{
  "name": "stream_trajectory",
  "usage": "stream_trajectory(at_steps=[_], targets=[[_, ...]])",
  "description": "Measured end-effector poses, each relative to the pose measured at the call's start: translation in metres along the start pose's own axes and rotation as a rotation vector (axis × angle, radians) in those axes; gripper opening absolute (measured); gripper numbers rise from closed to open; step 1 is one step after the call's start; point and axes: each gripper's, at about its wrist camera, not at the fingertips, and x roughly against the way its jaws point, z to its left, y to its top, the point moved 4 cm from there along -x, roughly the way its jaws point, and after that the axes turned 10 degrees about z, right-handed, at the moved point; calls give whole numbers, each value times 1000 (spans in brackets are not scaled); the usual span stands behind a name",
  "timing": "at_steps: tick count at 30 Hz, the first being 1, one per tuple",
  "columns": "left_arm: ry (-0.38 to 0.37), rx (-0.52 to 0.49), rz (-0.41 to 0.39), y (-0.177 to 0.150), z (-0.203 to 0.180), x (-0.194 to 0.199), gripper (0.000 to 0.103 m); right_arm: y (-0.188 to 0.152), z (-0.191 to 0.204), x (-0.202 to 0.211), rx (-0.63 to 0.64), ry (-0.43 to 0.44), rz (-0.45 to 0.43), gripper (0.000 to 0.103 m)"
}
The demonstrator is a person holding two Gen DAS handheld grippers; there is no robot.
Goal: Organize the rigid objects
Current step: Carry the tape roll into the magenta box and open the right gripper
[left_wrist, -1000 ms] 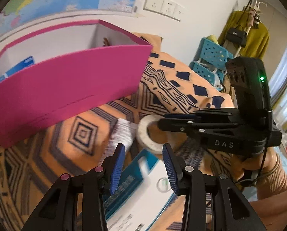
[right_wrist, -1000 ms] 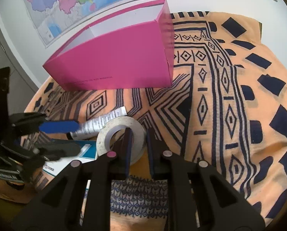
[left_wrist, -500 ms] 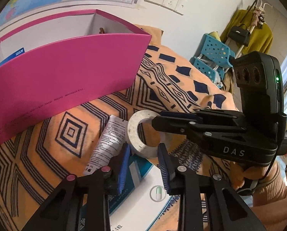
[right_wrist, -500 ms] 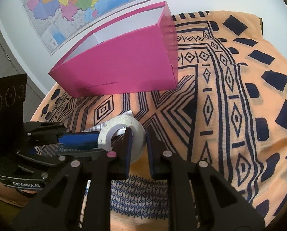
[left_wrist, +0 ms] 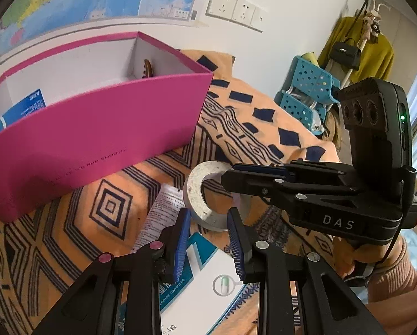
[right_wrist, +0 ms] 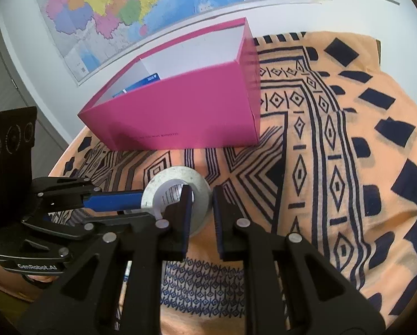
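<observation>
Through the left wrist camera, the left gripper (left_wrist: 208, 240) hangs with its jaws moderately apart and nothing between them, above a white and teal medicine box (left_wrist: 208, 287) lying on the patterned orange cloth (left_wrist: 264, 117). Just ahead lies a white tube (left_wrist: 161, 212), partly under the roll of tape (left_wrist: 201, 195). The right gripper (left_wrist: 236, 173) reaches in from the right, one blue-padded finger passing through the hole of the roll. The pink box (left_wrist: 96, 136) stands open beyond; this view looks into it, showing a blue packet (left_wrist: 26, 106) at its left end and a small brown item (left_wrist: 148, 68) at its far right corner, too small to identify.

From the right wrist camera, the right gripper (right_wrist: 201, 212) straddles the near wall of the roll of tape (right_wrist: 177, 195): the left-hand finger sits inside the ring, the other outside. The jaws are narrow, yet whether the pads actually press the tape is hard to judge. The left gripper (right_wrist: 119, 203) comes in from the left, its blue finger tip hidden behind the roll. The pink box (right_wrist: 180, 111) shows mostly its outer wall here, with only a sliver of the blue packet (right_wrist: 144, 82). The tube is visible only as a printed patch through the ring, and the medicine box is almost wholly covered by the grippers.
</observation>
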Motion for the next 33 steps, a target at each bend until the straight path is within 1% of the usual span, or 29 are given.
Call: stream_trajectory(at_steps=[8, 22, 33], targets=[[13, -3, -36, 7, 1, 12, 27, 10, 7, 8, 25, -8, -31, 17], [63, -16, -142, 37, 8, 43, 27, 56, 23, 30, 102, -28, -130, 17], [117, -17, -209, 80, 19, 59, 27, 101, 26, 37, 135, -49, -201, 17]])
